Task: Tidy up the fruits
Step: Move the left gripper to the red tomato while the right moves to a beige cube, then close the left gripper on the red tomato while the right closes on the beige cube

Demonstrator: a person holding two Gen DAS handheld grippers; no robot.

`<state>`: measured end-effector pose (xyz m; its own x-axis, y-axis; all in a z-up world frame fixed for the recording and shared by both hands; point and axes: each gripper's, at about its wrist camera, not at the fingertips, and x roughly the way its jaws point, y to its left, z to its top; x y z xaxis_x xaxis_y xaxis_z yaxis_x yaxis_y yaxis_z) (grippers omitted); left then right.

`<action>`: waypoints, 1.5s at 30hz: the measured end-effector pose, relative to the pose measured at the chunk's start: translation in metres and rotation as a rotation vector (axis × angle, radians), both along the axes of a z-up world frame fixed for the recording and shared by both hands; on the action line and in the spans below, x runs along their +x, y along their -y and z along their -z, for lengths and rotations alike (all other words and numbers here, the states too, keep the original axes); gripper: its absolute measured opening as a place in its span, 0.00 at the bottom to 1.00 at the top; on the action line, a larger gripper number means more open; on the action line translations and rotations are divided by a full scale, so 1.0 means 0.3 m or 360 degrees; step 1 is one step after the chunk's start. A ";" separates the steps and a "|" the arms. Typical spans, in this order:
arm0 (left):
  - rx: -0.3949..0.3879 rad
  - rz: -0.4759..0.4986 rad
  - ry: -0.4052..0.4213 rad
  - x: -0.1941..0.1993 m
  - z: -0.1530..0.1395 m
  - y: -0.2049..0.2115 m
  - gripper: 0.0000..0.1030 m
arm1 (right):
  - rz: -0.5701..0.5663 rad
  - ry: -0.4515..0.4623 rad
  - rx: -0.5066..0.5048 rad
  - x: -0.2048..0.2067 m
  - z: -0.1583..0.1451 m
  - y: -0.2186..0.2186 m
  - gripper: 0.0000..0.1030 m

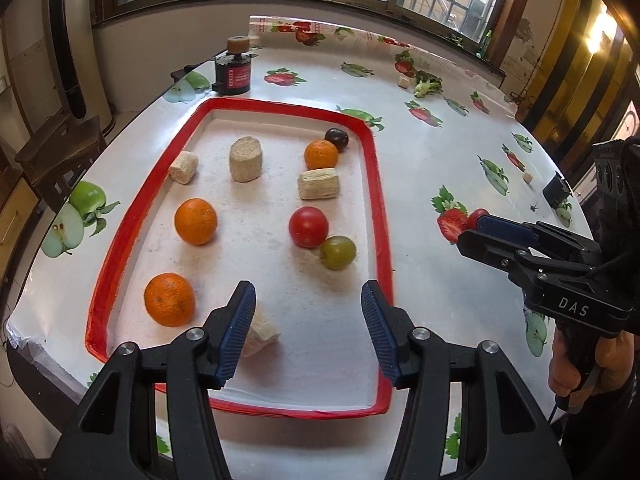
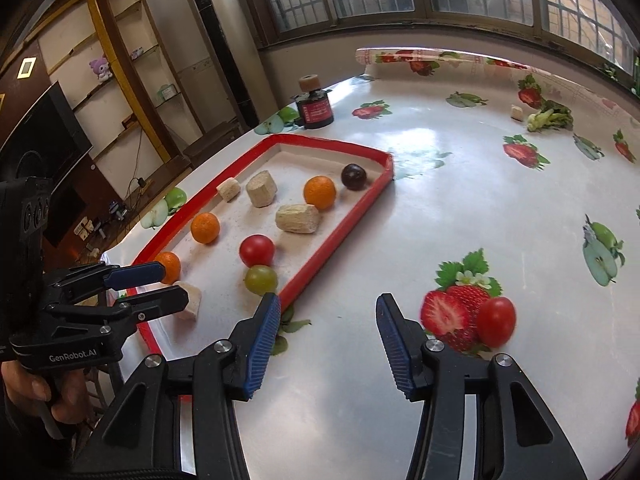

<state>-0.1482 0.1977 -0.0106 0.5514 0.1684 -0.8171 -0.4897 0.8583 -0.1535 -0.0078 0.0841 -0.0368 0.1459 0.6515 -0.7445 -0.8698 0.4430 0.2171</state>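
Small tomato (image 2: 495, 321) lies loose on the tablecloth, outside the red tray (image 2: 332, 240), just right of the right gripper (image 2: 328, 344). Oranges, big tomato (image 2: 257, 250), grape (image 2: 261, 279) and plum sit in the tray. Both grippers are empty, jaws parted; left gripper (image 1: 308, 332) hangs over the tray's near end. Judged step: fetch the stray tomato. Next: swing right, straddle it, close gently.
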 end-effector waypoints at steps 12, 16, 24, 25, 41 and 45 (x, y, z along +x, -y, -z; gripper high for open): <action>-0.0003 0.0202 0.0002 0.140 -0.012 0.152 0.52 | 0.0328 0.0011 0.0000 0.180 -0.015 0.286 0.50; 0.0003 0.0265 0.0014 0.192 -0.027 0.204 0.52 | 0.0413 0.0008 -0.0001 0.222 -0.011 0.363 0.51; -0.0010 0.0430 0.0050 0.322 -0.037 0.331 0.64 | 0.0567 0.0005 -0.0016 0.308 0.004 0.504 0.51; -0.0009 0.0448 0.0039 0.344 -0.031 0.348 0.64 | 0.0592 0.0006 -0.0016 0.324 0.005 0.523 0.51; -0.0072 0.0503 -0.0078 0.605 0.101 0.404 0.64 | 0.0996 0.0028 -0.0066 0.700 0.037 0.686 0.51; -0.0070 0.0531 -0.0112 0.638 0.141 0.416 0.50 | 0.1045 0.0053 -0.0116 0.823 0.064 0.651 0.50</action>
